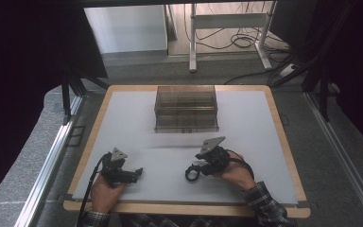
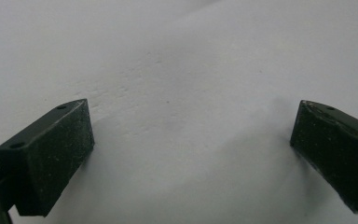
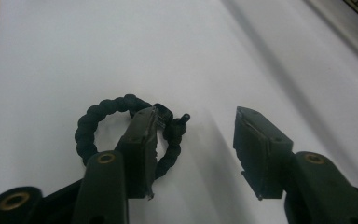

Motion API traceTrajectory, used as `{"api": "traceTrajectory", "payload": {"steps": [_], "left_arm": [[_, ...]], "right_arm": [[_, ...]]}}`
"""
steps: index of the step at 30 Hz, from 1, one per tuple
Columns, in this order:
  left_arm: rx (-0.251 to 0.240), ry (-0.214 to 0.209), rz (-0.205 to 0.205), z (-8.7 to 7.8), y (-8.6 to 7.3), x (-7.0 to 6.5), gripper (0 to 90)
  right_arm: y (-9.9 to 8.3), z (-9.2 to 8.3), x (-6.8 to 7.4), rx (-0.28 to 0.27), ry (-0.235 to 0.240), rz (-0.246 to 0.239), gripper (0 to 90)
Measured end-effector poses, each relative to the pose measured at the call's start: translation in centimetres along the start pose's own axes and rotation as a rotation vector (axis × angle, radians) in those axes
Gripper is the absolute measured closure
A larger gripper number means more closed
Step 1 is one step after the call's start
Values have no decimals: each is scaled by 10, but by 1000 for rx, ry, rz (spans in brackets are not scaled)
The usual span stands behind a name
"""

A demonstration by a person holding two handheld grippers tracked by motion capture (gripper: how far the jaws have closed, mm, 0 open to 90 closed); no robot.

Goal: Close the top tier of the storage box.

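A: Entry. The black braided bracelet [image 3: 121, 135] lay on the white bench [image 1: 137, 123], lower centre of the high view, just ahead of the right tool [image 1: 192, 171]. In the right gripper view it sat left of centre, a knobbly cord ring with a small clasp [image 3: 177, 122] at its right side.

B: State of that tool?

A: Jaws part-spread, nothing between them. One jaw stood over the ring's right side; the other was on bare bench, well apart from the cord. Whether the near jaw touched the cord I could not tell.

B: The left tool [image 1: 134, 174]?

A: Spread wide over bare bench at lower left, pinching nothing.

B: Risks?

A: My judgement: the ring is thin, limp and low, so a closing jaw could push it aside on the smooth sheet instead of trapping it. A pinch on the clasp alone might slip, it being small and hard.

B: Anything else about?

A: A smoky clear plastic box [image 1: 185, 109] with compartments, upper centre, well apart from the ring. Bench edge was pale wood.
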State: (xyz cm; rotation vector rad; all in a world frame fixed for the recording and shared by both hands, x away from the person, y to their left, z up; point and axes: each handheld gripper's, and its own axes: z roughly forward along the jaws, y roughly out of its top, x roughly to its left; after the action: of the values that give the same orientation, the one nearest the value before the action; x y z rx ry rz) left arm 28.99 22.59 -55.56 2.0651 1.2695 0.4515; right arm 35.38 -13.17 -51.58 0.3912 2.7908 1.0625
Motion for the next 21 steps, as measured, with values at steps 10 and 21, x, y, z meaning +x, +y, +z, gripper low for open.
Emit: {"api": "traceTrajectory", "payload": {"steps": [10, 21], "left_arm": [[0, 0, 0, 0, 0, 0, 0], [0, 0, 1, 0, 0, 0, 0]], "right_arm": [[-1, 4, 3, 25, 30, -29, 672], [-2, 5, 2, 41, 56, -21, 798]]}}
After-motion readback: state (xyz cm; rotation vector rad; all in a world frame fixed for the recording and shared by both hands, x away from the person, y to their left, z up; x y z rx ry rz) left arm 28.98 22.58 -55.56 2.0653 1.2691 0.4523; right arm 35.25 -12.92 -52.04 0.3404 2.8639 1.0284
